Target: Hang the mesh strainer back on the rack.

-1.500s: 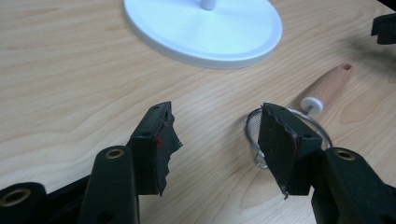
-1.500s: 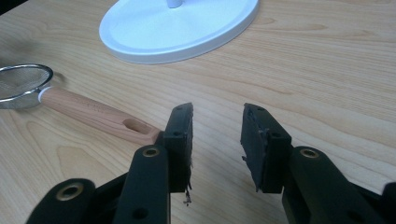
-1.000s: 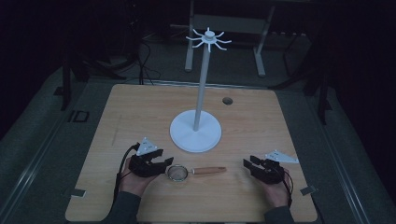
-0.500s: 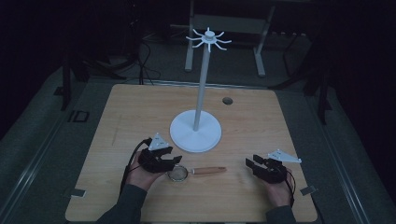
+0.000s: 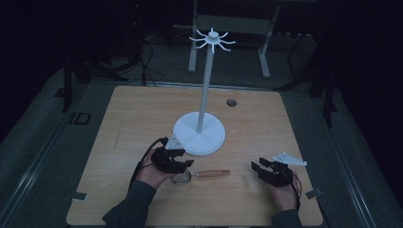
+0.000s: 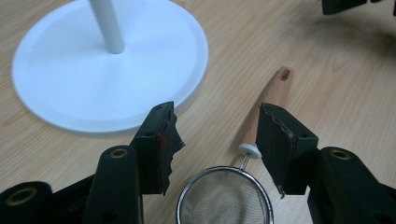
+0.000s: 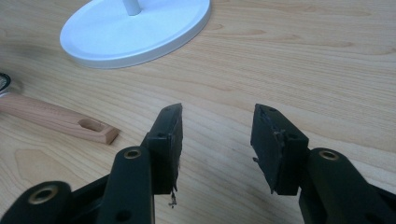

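Left claw [image 6: 212, 135] gapes over the sieve [image 6: 224, 196], beside the stand [image 6: 109, 65]. Right claw [image 7: 217, 140], apart, waits farther off. Grabbing the round rim might let it slip.

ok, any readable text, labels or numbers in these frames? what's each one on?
"ID": dark letters on the grey floor left of the table, in the high view; they may be part of a longer mark.
No print shows on the white stand, the strainer or its wooden handle.
No marking shows on the left gripper or the right gripper either.
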A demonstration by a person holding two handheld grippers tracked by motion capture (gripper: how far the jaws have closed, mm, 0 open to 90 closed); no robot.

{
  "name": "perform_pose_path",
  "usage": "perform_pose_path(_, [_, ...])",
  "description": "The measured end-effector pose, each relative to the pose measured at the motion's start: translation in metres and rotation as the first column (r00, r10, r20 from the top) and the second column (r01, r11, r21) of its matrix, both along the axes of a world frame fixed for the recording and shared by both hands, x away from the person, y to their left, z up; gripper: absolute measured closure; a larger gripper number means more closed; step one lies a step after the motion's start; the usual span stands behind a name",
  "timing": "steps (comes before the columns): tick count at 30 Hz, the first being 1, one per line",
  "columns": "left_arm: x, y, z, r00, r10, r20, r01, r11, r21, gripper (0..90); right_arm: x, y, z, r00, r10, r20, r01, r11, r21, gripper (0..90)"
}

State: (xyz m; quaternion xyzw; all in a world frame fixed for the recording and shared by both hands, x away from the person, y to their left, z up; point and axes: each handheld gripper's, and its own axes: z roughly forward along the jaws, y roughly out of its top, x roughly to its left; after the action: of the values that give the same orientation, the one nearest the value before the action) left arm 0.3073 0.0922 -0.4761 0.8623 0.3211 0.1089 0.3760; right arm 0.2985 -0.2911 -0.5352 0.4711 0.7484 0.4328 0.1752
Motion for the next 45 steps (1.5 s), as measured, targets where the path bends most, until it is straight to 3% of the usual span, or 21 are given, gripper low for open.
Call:
perform_pose_path(7, [0.008, -0.014, 0.001, 0.9977, -0.062, -0.026, 0.063, 0.9961, 0.062, 47.6, 0.000, 0.002, -0.001, 1.0000, 0.004, -0.004, -0.004, 1.000, -0.011, 52.8])
perform_pose_path(13, [0.014, -0.025, -0.002, 0.9922, -0.112, -0.056, 0.117, 0.9870, 0.110, 48.1, 0.000, 0.003, -0.001, 1.0000, 0.008, -0.004, -0.008, 1.000, -0.020, 52.2])
perform_pose_path(20, [0.019, -0.042, -0.010, 0.9788, -0.171, -0.113, 0.190, 0.9634, 0.189, 50.0, 0.000, 0.004, -0.002, 0.9999, 0.013, -0.008, -0.013, 1.000, -0.022, 52.0])
perform_pose_path(31, [0.026, -0.061, -0.019, 0.9645, -0.199, -0.173, 0.240, 0.9359, 0.258, 53.1, 0.000, 0.004, -0.002, 0.9998, 0.017, -0.010, -0.017, 1.000, -0.023, 51.8])
perform_pose_path(40, [0.029, -0.074, -0.033, 0.9424, -0.224, -0.248, 0.300, 0.8957, 0.329, 54.3, 0.000, 0.005, -0.003, 0.9997, 0.020, -0.012, -0.020, 0.999, -0.025, 51.7])
perform_pose_path(45, [0.030, -0.078, -0.039, 0.9310, -0.227, -0.286, 0.322, 0.8811, 0.347, 56.6, 0.000, 0.005, -0.003, 0.9997, 0.019, -0.016, -0.019, 1.000, -0.025, 51.6])
